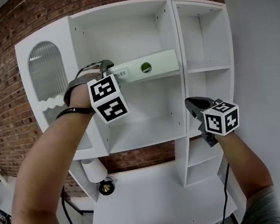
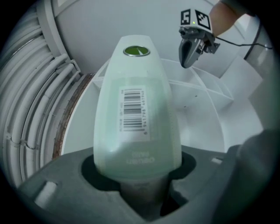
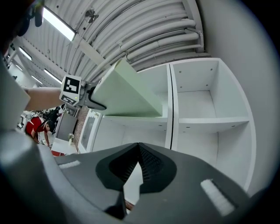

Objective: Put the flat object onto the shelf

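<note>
**A:** Plainly, the flat object (image 2: 138, 109) is gripped at its near end by the left gripper (image 2: 138, 175), whose fingers are clamped on it. It is held out roughly level at eleven o'clock of the head view, in the middle bay of the white shelf unit. What could be expected to go wrong?

**B:** Only one narrow end is pinched. The long pale-green body could therefore be levered or twisted out of the fingers if its far end were knocked against the upright (image 1: 176, 32) at one o'clock. If it were released before enough of it was borne by the shelf board (image 3: 135, 119), it could tip off the front edge and drop to the worktop (image 1: 156, 199) at six o'clock.

**A:** And the right gripper (image 1: 189, 102)?

**B:** It is held at four o'clock, well apart from the object. Its fingers are closed together with nothing between them, so no support is given.

**A:** What cannot be made out?

**B:** In the head view the grip point is partly covered by the marker cube. Whether the object touches the board or is held just above it cannot be told. The small print under the barcode is too blurred to be read, and part of the bay's back panel is hidden behind the object.
</note>
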A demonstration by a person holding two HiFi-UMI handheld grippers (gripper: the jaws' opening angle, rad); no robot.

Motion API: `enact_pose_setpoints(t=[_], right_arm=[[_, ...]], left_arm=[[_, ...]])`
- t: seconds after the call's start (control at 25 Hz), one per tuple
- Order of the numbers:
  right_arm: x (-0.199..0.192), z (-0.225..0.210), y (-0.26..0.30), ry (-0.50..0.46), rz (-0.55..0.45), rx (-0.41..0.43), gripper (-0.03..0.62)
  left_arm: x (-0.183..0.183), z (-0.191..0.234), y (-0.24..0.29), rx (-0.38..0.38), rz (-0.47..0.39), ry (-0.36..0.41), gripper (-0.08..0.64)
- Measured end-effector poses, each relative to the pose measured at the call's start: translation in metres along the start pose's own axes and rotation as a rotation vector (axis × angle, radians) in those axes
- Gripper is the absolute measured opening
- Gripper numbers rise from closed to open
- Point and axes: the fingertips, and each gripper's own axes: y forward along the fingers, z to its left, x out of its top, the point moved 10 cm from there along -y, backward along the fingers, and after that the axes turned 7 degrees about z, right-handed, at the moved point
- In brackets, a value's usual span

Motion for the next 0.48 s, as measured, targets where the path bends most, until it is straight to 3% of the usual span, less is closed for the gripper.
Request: enact_pose_setpoints(t=[0.12, 0.48], right_arm=[[-0.002, -0.003, 0.003, 0.001, 0.0, 0.007, 0.011], [-0.009, -0.013, 0.021, 0.006, 0.012, 0.027, 0.011]], left_arm=[[-0.002, -0.013, 0.018, 0.0, 0.056, 0.087, 0.276], [-0.001, -0.015, 0.047, -0.006, 0.102, 0.098, 0.276]])
